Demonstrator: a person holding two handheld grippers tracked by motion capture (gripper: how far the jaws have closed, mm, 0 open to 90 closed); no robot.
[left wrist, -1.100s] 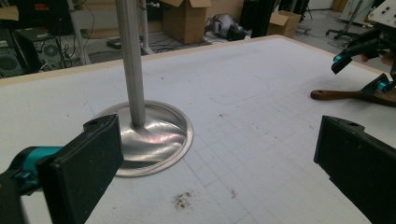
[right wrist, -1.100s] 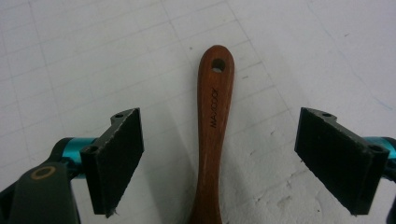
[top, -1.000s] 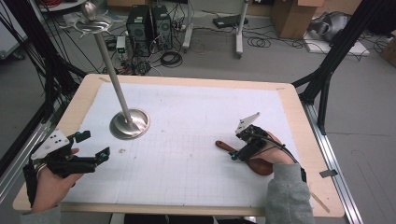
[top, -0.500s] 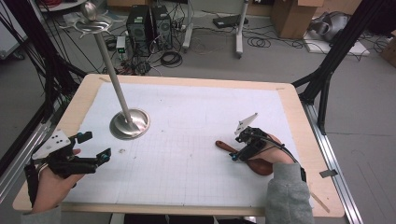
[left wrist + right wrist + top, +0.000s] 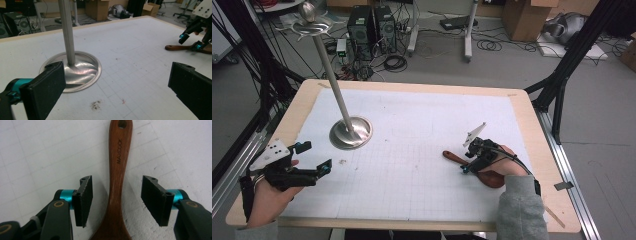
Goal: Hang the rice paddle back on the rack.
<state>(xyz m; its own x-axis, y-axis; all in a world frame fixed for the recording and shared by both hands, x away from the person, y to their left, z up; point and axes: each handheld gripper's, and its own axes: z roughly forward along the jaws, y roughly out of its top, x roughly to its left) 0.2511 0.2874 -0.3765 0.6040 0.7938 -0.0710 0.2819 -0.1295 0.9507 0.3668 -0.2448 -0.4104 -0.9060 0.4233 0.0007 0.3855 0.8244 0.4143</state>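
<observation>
A dark wooden spoon point(image 5: 453, 157) lies on the white grid mat at the right, its bowl under the person's right hand. My right gripper point(image 5: 467, 163) points down over its handle. In the right gripper view the handle point(image 5: 118, 177) runs between the two pads point(image 5: 84, 195) with a gap on each side. These jaws have just been closing, and nothing is pressed. My left gripper point(image 5: 316, 157) hovers at the mat's left edge, open wide and holding nothing point(image 5: 117, 85). It looks toward a metal stand point(image 5: 80, 72).
The metal stand has a round base point(image 5: 350, 132) and a tall leaning pole topped by a dish, left of centre. The wooden table point(image 5: 532, 120) borders the mat. Cables, computer towers and boxes sit on the floor beyond the far edge.
Both hands stay in place. The right gripper's jaws look slightly narrower over the spoon handle.
</observation>
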